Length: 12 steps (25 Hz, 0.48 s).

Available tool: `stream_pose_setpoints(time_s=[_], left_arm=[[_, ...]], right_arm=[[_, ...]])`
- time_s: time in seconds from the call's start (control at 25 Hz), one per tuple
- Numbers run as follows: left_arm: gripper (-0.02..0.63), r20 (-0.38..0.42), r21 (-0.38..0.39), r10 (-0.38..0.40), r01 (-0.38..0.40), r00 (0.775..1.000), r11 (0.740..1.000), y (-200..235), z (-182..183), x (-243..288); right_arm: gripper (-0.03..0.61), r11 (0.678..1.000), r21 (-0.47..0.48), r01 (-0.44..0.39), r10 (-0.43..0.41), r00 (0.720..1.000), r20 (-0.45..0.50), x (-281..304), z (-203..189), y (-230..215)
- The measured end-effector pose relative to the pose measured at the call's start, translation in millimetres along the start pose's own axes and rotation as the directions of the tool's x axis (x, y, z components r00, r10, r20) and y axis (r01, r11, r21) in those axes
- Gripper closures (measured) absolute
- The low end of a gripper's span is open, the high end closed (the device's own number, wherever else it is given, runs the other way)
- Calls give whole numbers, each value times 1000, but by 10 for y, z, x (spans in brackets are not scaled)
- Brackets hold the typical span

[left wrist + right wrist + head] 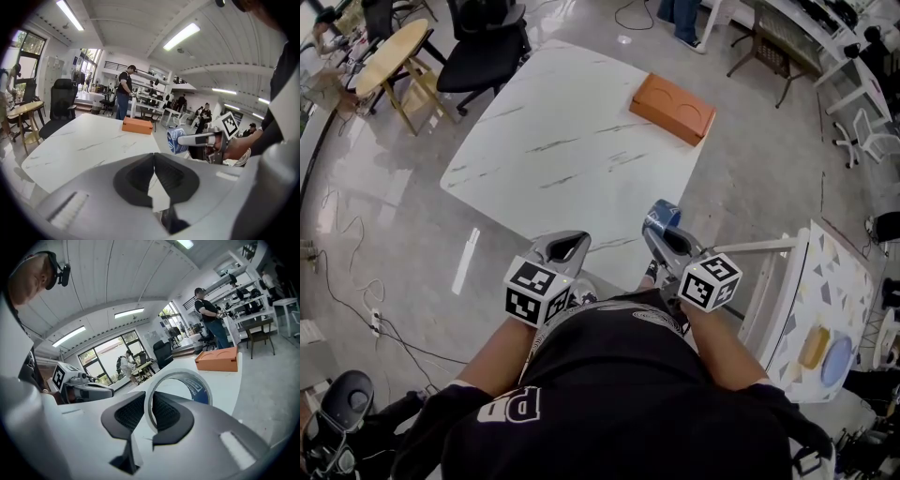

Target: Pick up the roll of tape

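Observation:
A roll of blue tape (662,217) (187,385) (176,140) is held up off the white marble table (572,141), near its front edge. My right gripper (657,232) (149,414) is shut on the roll's rim, which stands between its dark pads. My left gripper (569,247) (153,174) hangs to the left of it at about the same height, shut, its pads (135,177) touching with nothing between them. In the left gripper view the right gripper shows side-on with the tape at its tip.
An orange box (672,108) (137,125) (217,358) lies at the table's far right. Black office chairs (483,49) and a round wooden table (389,56) stand at the back left. A white cart (811,300) is on my right. People stand in the background.

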<state>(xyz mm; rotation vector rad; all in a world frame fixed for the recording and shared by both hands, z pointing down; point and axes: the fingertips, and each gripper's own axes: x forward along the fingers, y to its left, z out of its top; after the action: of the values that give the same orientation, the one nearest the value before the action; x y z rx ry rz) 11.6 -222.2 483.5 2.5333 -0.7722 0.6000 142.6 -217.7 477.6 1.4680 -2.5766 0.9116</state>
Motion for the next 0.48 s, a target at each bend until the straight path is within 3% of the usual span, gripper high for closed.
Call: stream_pose_setpoints(time_s=[0.48], left_arm=[[554,14,-3,4,-4,1000,1000,-41,76,9]], right_arm=[[532,1000,-13,-28,28,999,-25,19,-27,59]])
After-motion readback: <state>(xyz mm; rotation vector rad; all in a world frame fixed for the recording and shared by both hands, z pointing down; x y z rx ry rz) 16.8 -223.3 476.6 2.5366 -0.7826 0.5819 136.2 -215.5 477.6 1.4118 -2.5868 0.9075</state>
